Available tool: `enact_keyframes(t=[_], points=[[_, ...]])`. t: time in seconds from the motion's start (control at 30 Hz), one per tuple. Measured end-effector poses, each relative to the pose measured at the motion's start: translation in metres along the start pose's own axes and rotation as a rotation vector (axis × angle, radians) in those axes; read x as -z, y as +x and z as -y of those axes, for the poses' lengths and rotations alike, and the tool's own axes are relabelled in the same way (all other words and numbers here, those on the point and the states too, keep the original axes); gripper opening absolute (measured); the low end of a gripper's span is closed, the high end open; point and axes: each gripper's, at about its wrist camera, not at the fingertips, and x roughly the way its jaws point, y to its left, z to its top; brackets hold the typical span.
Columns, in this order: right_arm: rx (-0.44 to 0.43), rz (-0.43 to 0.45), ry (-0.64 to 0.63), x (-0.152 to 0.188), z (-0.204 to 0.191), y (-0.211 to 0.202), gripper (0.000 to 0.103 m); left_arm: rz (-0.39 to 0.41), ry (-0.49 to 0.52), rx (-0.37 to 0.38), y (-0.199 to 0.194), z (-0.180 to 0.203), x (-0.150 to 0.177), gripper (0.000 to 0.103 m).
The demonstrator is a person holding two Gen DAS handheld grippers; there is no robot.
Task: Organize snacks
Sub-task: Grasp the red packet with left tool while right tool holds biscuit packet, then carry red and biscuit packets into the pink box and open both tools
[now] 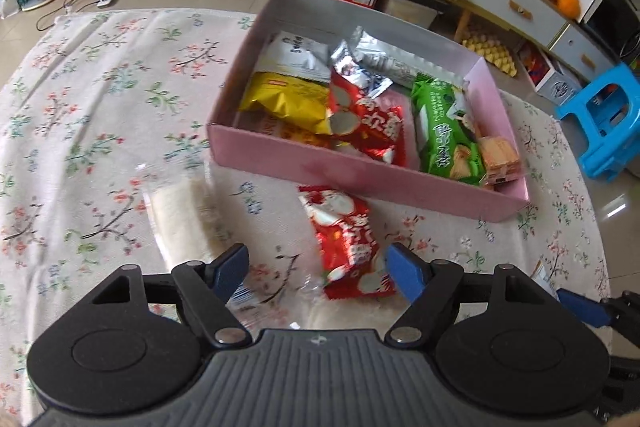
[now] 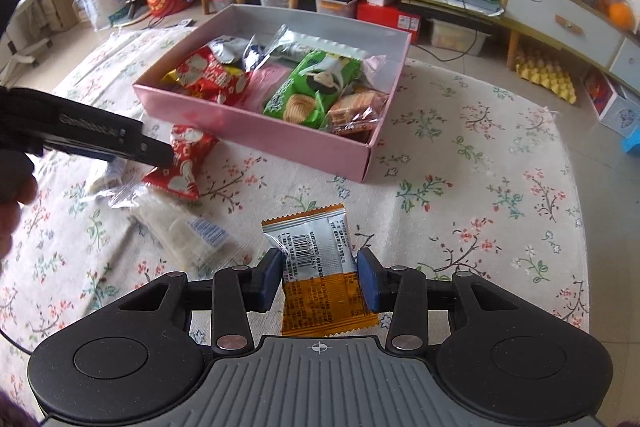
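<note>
Pink cardboard box (image 2: pixel 256 125) sits mid-table, crowded with snack packets, on the floral cloth (image 2: pixel 460 163). Just before its near wall lies a red packet (image 1: pixel 346 239), between the spread fingers of the left gripper (image 1: pixel 316 269). The right gripper (image 2: pixel 318 273) clamps an orange-and-silver packet (image 2: pixel 320 267); bare cloth lies rightward.

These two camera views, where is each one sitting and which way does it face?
Left wrist view: sits on the left gripper, facing forward over a red snack packet toward the pink box; its open blue fingers show.
Right wrist view: sits on the right gripper, facing the same box; its fingers flank an orange packet.
Shared: box, red packet, floral cloth.
</note>
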Motion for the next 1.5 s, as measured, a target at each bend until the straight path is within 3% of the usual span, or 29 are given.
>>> enact_keyframes(t=[0.27,0.47,1.5], points=[[0.004,0.005,0.004,-0.001,-0.002,-0.001,0.039,0.001,0.06,0.029,0.01,0.013,0.003,0.037],[0.003,0.009,0.016,-0.001,0.001,-0.002,0.039,0.009,0.029,0.077,0.001,0.007,0.001,0.022],[0.0,0.025,0.05,-0.001,0.008,-0.006,0.039,0.021,-0.012,0.124,-0.016,0.003,-0.007,0.021]])
